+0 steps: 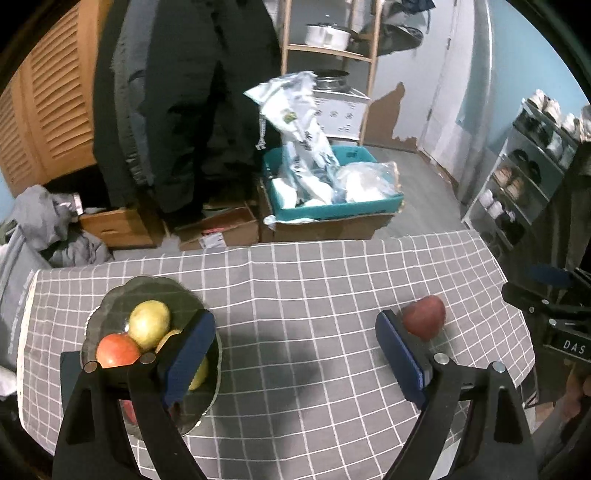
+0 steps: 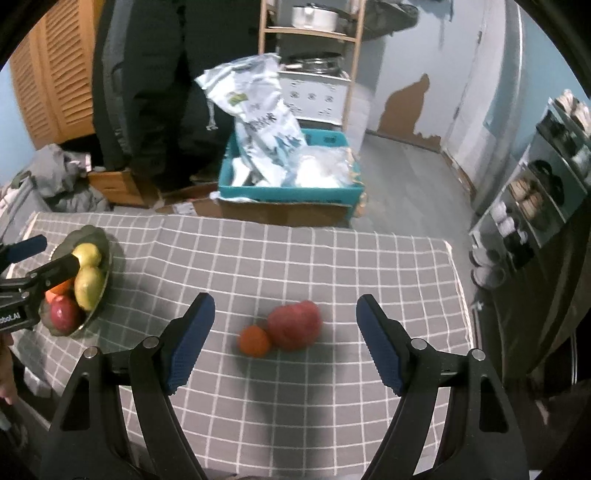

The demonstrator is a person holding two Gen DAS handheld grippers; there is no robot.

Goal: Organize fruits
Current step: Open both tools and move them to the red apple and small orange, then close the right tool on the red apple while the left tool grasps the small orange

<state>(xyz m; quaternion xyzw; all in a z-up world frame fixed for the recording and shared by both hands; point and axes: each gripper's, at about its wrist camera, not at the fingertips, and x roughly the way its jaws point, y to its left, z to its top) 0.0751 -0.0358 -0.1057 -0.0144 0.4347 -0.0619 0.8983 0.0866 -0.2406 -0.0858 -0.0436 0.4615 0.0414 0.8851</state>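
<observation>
Nearest in the right wrist view, the right tool (image 2: pixel 284 341) hangs above the checked cloth with its blue pads spread wide and nothing between them. Just ahead of it, roughly centred in the gap, lie a small orange (image 2: pixel 254 340) and a larger red apple (image 2: pixel 294 325), touching each other on the bench (image 2: pixel 332 266). The left tool (image 1: pixel 295 354) is likewise spread and empty; its left pad sits over the near edge of the glass dish (image 1: pixel 110 299), which holds a yellow-green fruit (image 1: pixel 149 324), a red apple (image 1: pixel 117 350) and others partly hidden behind the pad. The loose red apple shows beside its right pad.

The step in hand looks like picking up one of the two loose fruits to carry to the dish, well apart to the left. To do it well, I would choose one fruit and come down so the pads straddle it alone; since the two touch, closing on both at once risks squirting one away. The orange is the nearer and smaller, so lower fully and close across its widest part. The left tool could draw back to leave the dish open.

Beyond the bench edge stand a teal crate (image 2: pixel 288 192) on cardboard and a wooden shelf (image 2: pixel 306 33).
</observation>
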